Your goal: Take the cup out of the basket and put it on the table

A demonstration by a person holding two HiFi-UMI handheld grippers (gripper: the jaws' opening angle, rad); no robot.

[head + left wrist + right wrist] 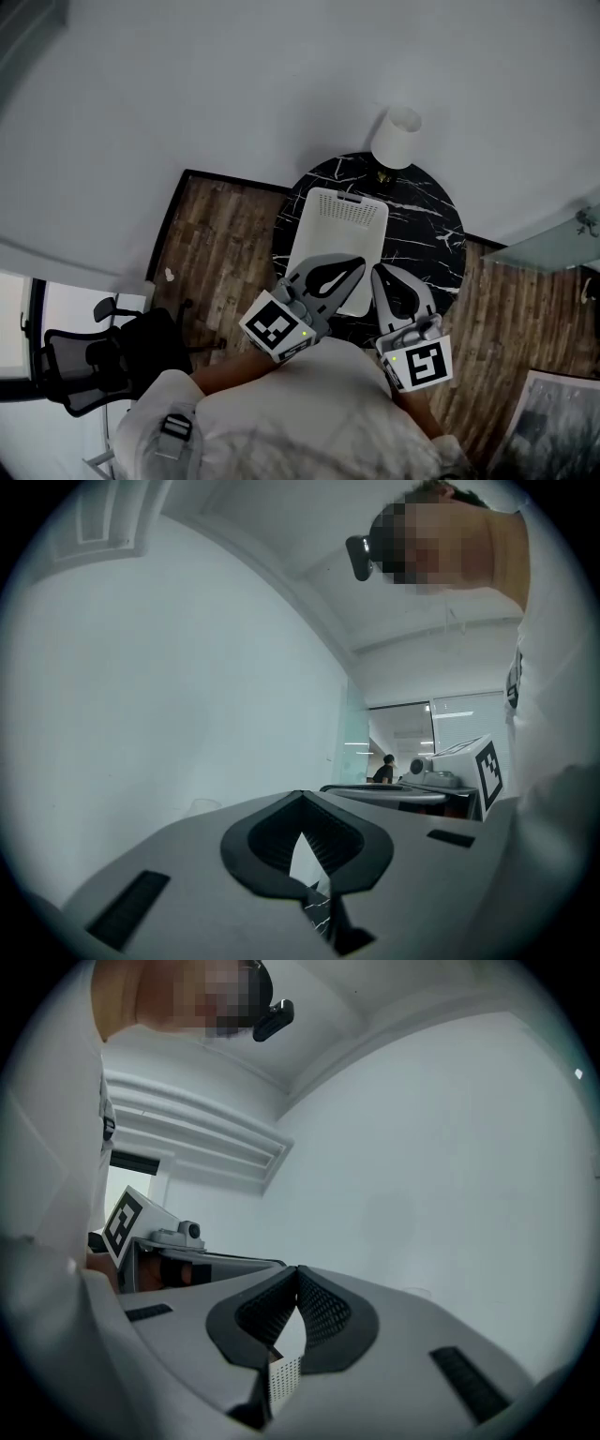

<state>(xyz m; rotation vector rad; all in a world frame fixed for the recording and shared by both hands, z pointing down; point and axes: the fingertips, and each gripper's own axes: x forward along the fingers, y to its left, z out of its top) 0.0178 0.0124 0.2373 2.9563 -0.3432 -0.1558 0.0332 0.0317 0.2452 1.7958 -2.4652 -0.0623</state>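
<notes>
white wall (281,75), wood floor (216,253), black office chair (98,361) at left.

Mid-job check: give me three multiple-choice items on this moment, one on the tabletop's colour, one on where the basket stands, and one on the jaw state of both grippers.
1. What colour is the round marble tabletop?
A. plain white
B. black with white veins
C. red

2. Where does the white perforated rectangular basket stand?
A. on that tabletop
B. on the wood floor
C. on the office chair

3. How do the jaws of the left gripper and the right gripper stand?
A. both wide apart
B. left shut on a cup
C. both together, holding nothing

Key:
1 B, since white veins cross the black top in the head view.
2 A, since the basket rests on the tabletop.
3 C, since each gripper view shows the tips touching with nothing between them.
</notes>
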